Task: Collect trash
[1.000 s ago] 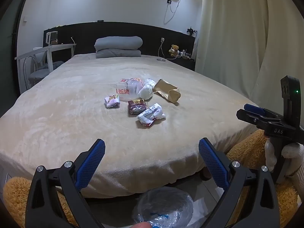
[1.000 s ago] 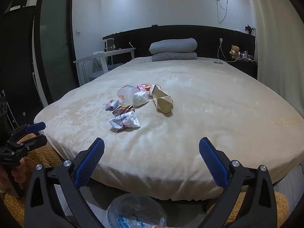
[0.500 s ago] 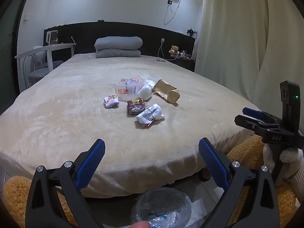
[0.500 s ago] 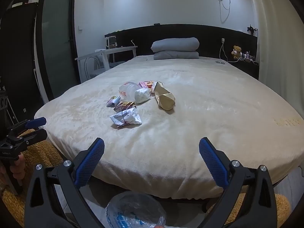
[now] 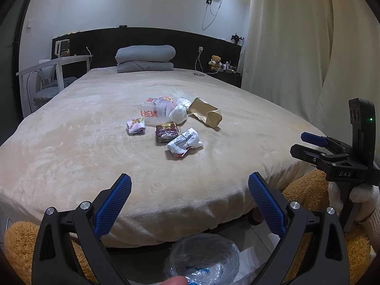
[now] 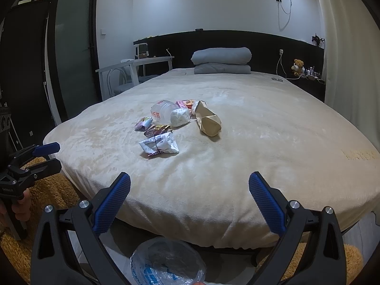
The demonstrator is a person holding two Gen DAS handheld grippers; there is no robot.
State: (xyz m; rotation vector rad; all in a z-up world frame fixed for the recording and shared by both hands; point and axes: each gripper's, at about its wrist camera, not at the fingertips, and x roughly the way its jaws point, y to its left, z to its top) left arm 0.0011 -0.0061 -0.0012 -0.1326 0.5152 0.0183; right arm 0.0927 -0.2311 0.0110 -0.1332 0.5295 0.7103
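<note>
Several pieces of trash lie together on the cream bed (image 5: 71, 156): a white wrapper (image 5: 184, 142) (image 6: 158, 145), a dark brown packet (image 5: 166, 131) (image 6: 157, 130), a small purple wrapper (image 5: 135, 126) (image 6: 143, 123), a clear plastic bottle (image 5: 154, 111) (image 6: 163, 112), a white wad (image 5: 178, 114) (image 6: 180, 117) and a brown paper bag (image 5: 206, 115) (image 6: 208, 121). My left gripper (image 5: 189, 196) is open and empty off the bed's near edge. My right gripper (image 6: 189, 196) is open and empty, to the right of it (image 5: 308, 144). A clear plastic bag (image 5: 204, 261) (image 6: 167, 261) shows below both grippers.
A folded grey duvet (image 5: 145, 58) lies at the head of the bed. A white desk and chair (image 5: 47, 76) stand left. A nightstand with a teddy bear (image 5: 215, 62) and curtains (image 5: 296, 35) are right. Orange fluffy rugs (image 5: 19, 249) lie by the bed.
Both grippers have moved slightly closer to the bed. In the left view the right gripper has dropped and shifted left. Both stay open.
</note>
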